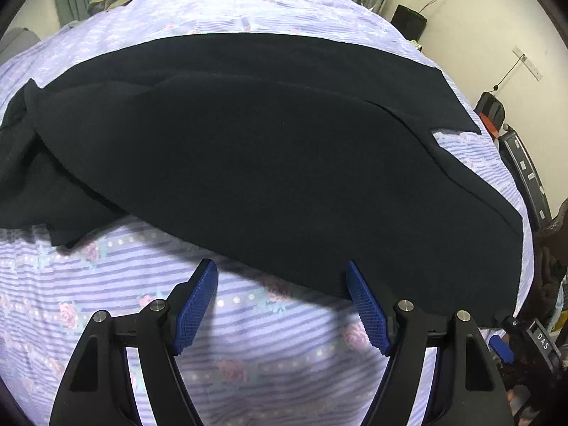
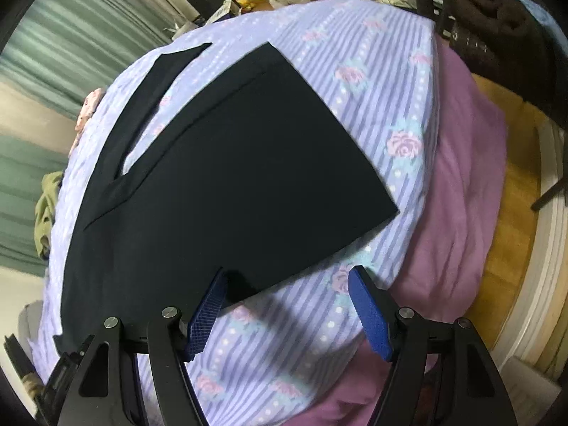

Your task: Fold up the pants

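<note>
Blue-padded left gripper (image 1: 282, 277) and right gripper (image 2: 287, 282), both spread apart and empty, over black pants (image 1: 269, 149) flat on striped bedsheet (image 1: 248, 348); soft, limp, likely light; best pinched along near edge

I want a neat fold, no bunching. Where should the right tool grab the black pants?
Probably the near hem corner of the black pants, which lies flat on the striped sheet just ahead of the open right tool. Come from the near edge, one finger sliding under the cloth.
</note>
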